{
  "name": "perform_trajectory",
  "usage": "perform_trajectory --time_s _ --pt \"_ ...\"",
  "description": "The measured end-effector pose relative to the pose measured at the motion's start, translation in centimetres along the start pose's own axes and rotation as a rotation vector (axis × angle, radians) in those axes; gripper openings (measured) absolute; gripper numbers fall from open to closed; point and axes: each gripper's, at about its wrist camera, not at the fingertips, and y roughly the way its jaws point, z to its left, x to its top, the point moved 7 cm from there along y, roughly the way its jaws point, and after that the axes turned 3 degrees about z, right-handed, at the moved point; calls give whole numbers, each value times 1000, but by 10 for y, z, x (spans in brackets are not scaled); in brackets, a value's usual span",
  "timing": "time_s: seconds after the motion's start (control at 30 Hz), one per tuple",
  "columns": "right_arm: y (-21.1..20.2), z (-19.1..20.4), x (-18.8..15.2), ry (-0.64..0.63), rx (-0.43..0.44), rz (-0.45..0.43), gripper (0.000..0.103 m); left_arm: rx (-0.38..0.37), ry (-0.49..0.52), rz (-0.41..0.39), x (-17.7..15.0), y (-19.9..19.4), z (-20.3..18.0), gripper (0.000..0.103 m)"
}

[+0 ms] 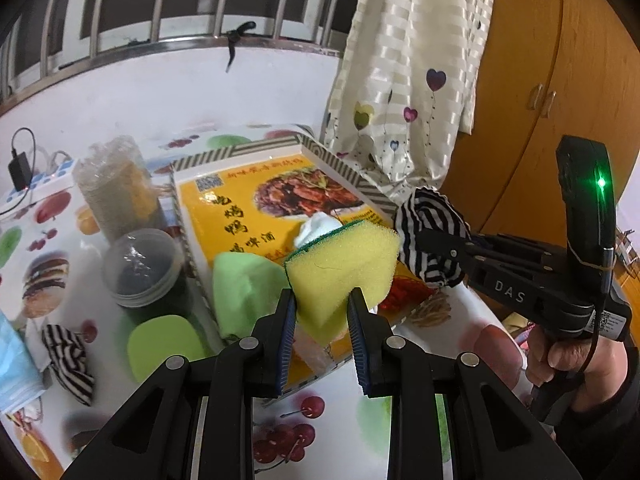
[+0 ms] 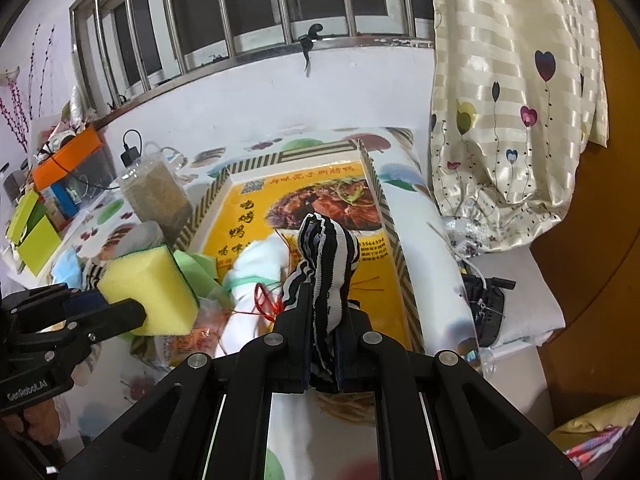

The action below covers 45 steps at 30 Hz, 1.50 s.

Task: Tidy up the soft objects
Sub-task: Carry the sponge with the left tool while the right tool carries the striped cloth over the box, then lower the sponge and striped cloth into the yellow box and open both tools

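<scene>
Left gripper (image 1: 322, 312) clamped on yellow sponge (image 1: 344, 266), over tray (image 1: 340, 164); right gripper (image 2: 323, 322) pinching striped cloth (image 2: 328, 256) tight, over tray too.

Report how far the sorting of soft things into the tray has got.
Done: a white cloth and a green cloth already lie at the yellow tray. In hand: the left gripper holds a yellow sponge, the right gripper a striped cloth, both above the tray. Left: a second striped cloth and a green pad lie on the table.
</scene>
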Motion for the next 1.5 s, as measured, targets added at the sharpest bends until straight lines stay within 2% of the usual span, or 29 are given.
perform_trajectory --time_s 0.33,0.67,0.77,0.83,0.9,1.07,1.3,1.5 --pt "24 -2 -3 -13 -4 51 9 -3 23 29 3 24 -4 24" --pt "41 -6 3 -19 -18 74 10 9 34 31 27 56 0 24" --pt "40 -6 7 -36 -22 54 19 13 31 36 33 66 2 24" --pt "36 -4 10 -42 -16 34 38 18 33 28 37 68 2 26" --pt "33 -3 12 -41 -8 16 47 14 29 20 41 67 3 26" --pt "27 -6 15 -26 -13 -2 47 17 12 0 45 61 6 27" --pt "17 0 17 -30 -5 -28 47 37 0 -8 46 54 12 40" --pt "11 3 16 -29 -2 -36 47 35 -15 -7 42 46 14 41"
